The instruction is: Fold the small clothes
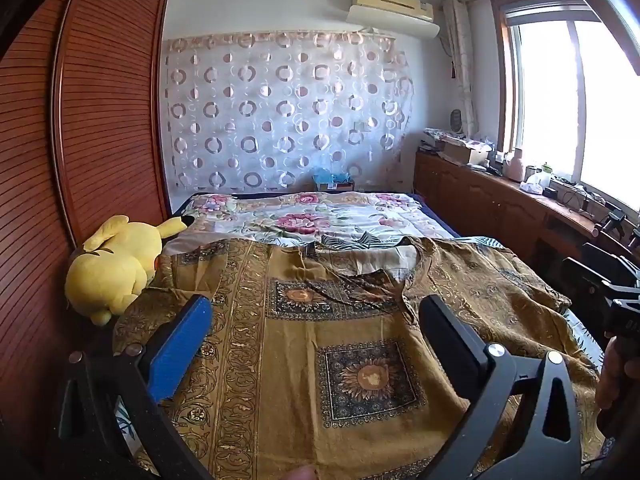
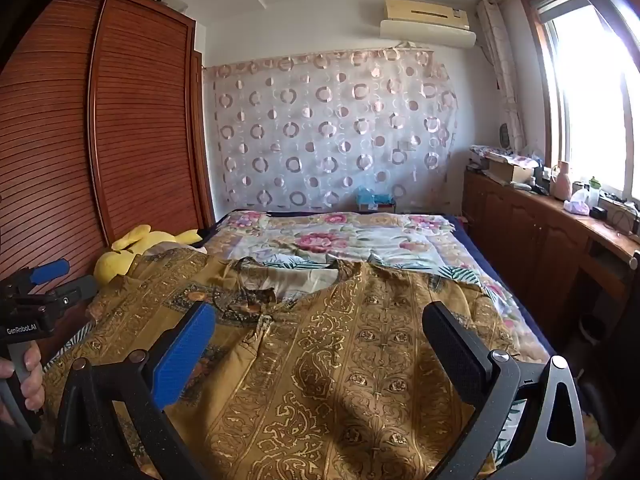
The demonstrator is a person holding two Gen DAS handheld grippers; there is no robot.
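- The shirt (image 1: pixel 344 344) lies spread on the bed (image 1: pixel 320 216), front up, neck opening toward the far end, directly under and ahead of both claws.
- Left claw (image 1: pixel 316 320): jaws spread wide, nothing between them. It hangs above the shirt's body; I cannot tell whether the tips touch the cloth. A sunflower panel sits between and just below the jaws, and the neck slit is just ahead of the black finger (image 1: pixel 448 340).
- Right claw (image 2: pixel 320 328): jaws also spread wide and empty, over the other half of the shirt. The neck opening lies ahead and toward the blue finger (image 2: pixel 184 356); the right sleeve runs off beyond the black finger (image 2: pixel 452 344).
- Handling, as a judgement: the cloth looks thin, woven and limp. It rumples at the collar and ripples over the bedding, so it should be light, with no stiffness to hold a crease. It may have a slight sheen, so it could slide through a shallow pinch.
- Where to grip: pinch edges, not the flat middle. Shoulder seams or sleeve ends outside each claw give a doubled, thicker hold. The hem nearest the claws suits a lengthwise fold.
- Risk: the floral sheet beneath is equally soft, so a deep bite could catch both layers.
- The plush (image 1: pixel 116 264) lies to the outer side of the left claw, touching the left sleeve, and may drag on it during a fold.
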